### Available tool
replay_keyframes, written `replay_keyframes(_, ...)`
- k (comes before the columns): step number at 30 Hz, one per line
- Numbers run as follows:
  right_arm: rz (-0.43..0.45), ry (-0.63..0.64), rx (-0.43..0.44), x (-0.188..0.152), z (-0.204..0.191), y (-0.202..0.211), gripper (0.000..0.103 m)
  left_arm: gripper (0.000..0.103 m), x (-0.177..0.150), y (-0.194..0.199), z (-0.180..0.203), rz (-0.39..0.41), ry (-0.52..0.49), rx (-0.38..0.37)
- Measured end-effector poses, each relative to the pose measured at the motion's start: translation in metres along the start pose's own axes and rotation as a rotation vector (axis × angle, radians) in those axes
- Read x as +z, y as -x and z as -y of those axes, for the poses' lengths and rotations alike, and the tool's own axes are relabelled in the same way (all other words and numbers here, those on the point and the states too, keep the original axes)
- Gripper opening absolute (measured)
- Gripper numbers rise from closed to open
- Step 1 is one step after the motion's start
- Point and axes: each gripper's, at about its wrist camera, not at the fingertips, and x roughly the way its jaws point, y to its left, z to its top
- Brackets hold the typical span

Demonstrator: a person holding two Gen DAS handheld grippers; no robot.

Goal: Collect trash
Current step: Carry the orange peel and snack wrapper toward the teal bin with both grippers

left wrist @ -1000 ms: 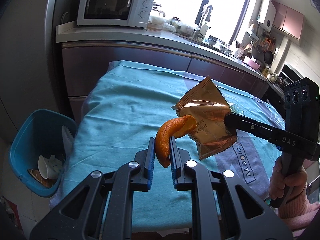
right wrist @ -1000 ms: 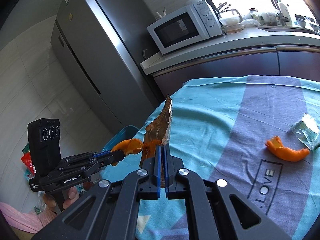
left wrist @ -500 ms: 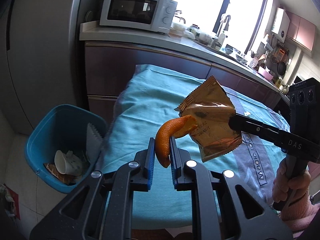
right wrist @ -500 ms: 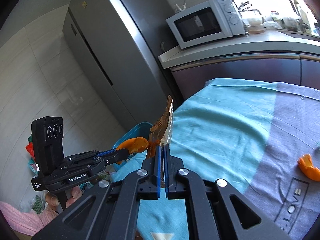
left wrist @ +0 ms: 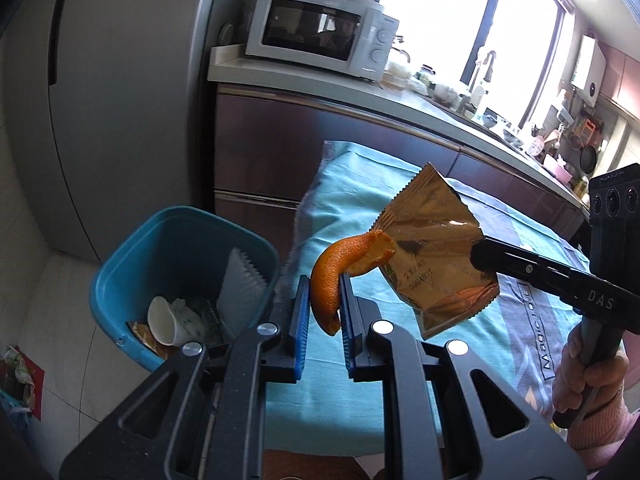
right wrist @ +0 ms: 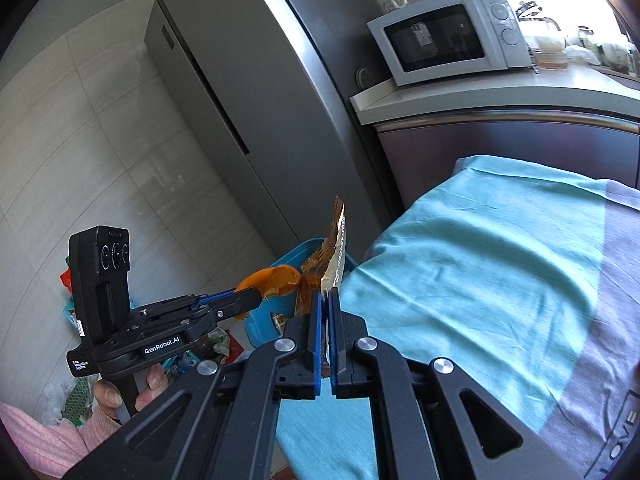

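Kitchen corner, blue bin [left wrist: 120, 280] on the floor beside the cloth-covered surface [left wrist: 360, 200].
Left gripper [left wrist: 323, 312] has its jaws clamped on an orange peel [left wrist: 332, 276]; right gripper [right wrist: 328, 320] pinches a snack wrapper [right wrist: 334, 248] with jaws closed. Both should be carried fully over the bin's mouth before letting go, since the wrapper is light and may drift.

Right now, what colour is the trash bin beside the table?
Blue trash bin, clearest in the left wrist view.

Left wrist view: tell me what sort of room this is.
A home kitchen, most likely: a white microwave on a countertop, a tall grey refrigerator, and a sink faucet under the window.
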Motion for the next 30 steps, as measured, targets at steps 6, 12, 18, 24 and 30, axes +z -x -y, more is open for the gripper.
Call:
replay_keyframes(6, -0.017, 0.002, 0.016, 0.004, -0.005, -0.013, 0.002, 0.015, 0.001, 0.003, -0.019, 0.010, 0.030, 0.033)
replay_keyframes(12, -0.033, 0.008, 0.027, 0.010, -0.010, -0.027, 0.002, 0.015, 0.003, 0.001, -0.036, 0.010, 0.059, 0.064)
replay_keyframes(18, -0.050, 0.009, 0.035, 0.014, -0.013, -0.041, 0.002, 0.015, 0.006, -0.003, -0.050, 0.009, 0.083, 0.092)
replay_keyframes(24, -0.072, 0.010, 0.040, 0.018, -0.018, -0.056, 0.002, 0.015, 0.003, -0.010, -0.064, -0.006, 0.107, 0.120)
replay_keyframes(30, -0.097, 0.007, 0.041, 0.020, -0.022, -0.073, 0.002, 0.015, 0.000, -0.019, -0.078, -0.018, 0.140, 0.141)
